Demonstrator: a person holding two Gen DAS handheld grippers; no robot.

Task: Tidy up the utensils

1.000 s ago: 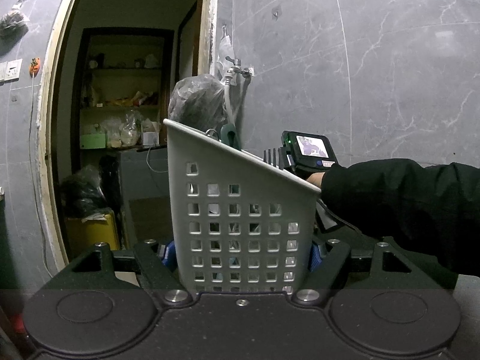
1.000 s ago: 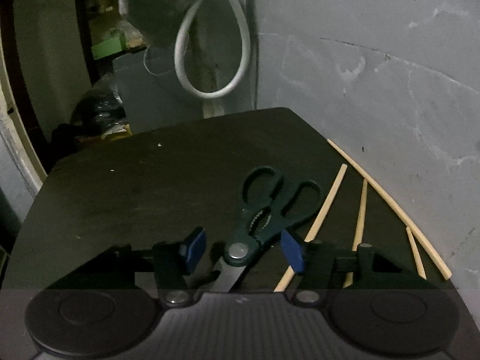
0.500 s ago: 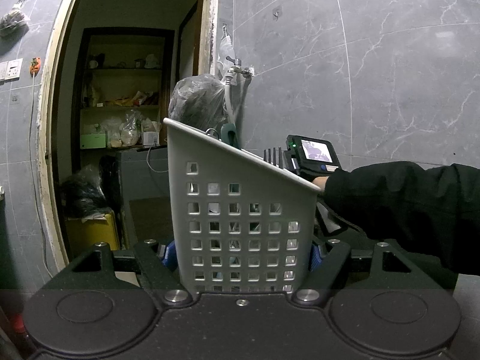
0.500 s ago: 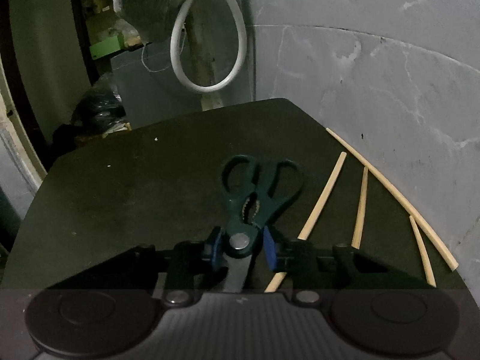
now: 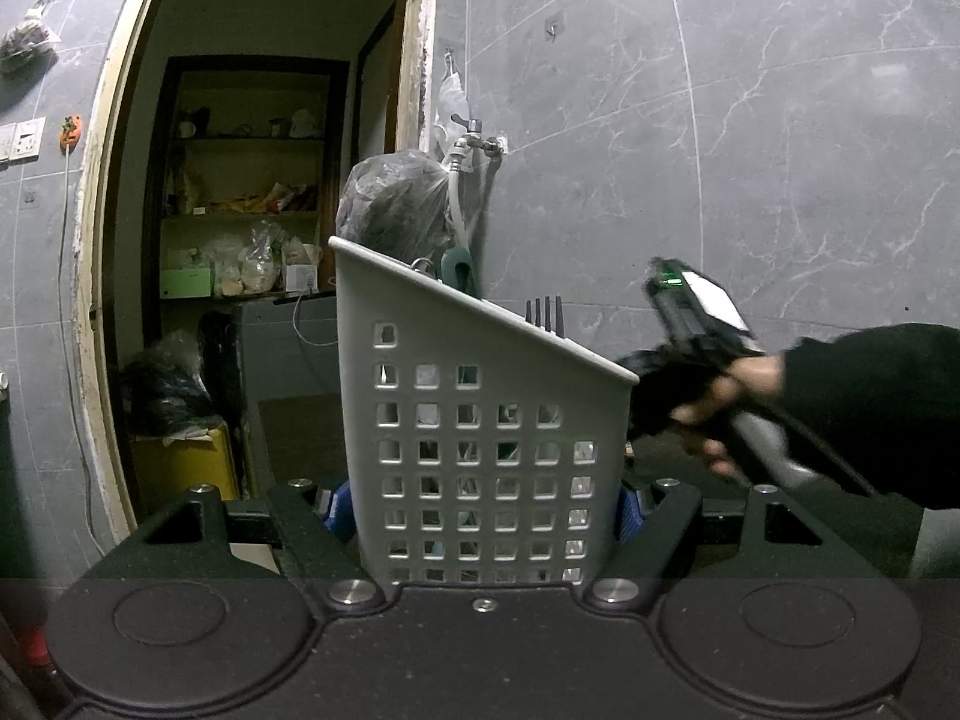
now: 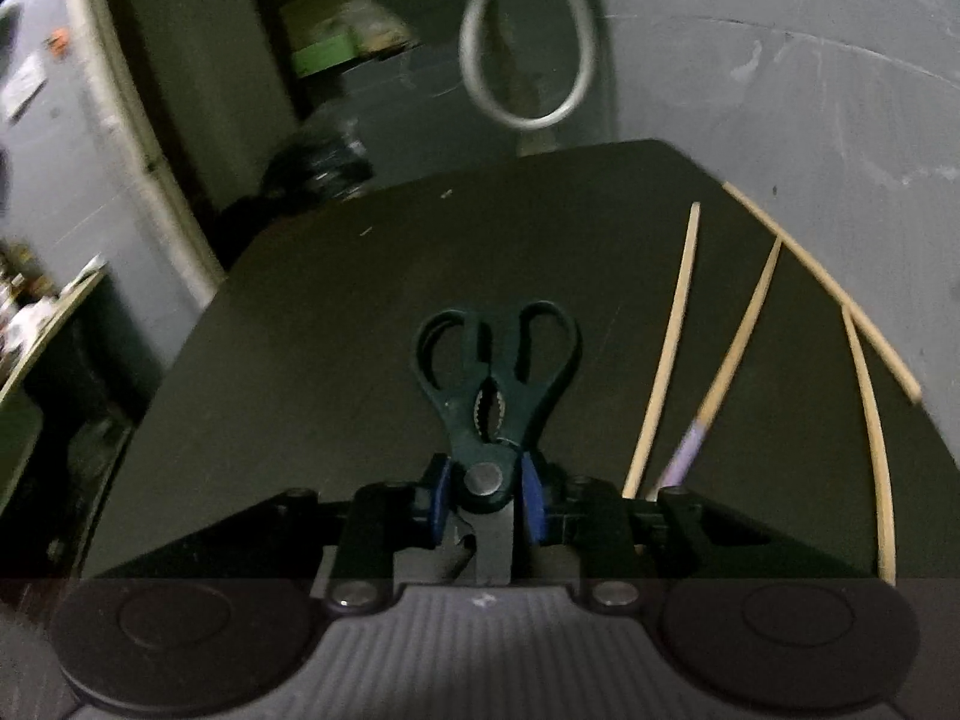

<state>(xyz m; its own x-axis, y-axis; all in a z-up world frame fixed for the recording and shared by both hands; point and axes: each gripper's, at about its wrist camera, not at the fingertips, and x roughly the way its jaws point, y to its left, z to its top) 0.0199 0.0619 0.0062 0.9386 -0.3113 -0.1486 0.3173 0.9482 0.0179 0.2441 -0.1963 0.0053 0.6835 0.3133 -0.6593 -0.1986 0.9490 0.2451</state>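
while clenched on scissors (image 6: 493, 396), right tool (image 6: 487, 489) beside chopsticks (image 6: 666, 354); left tool (image 5: 483, 507) clenched on basket (image 5: 480, 420).

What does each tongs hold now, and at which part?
The right tongs grip the scissors at the pivot, handles pointing forward. The left tongs clamp the grey utensil basket by its lower side walls.

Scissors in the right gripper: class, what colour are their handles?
Dark green handles on the scissors, seen best in the right wrist view.
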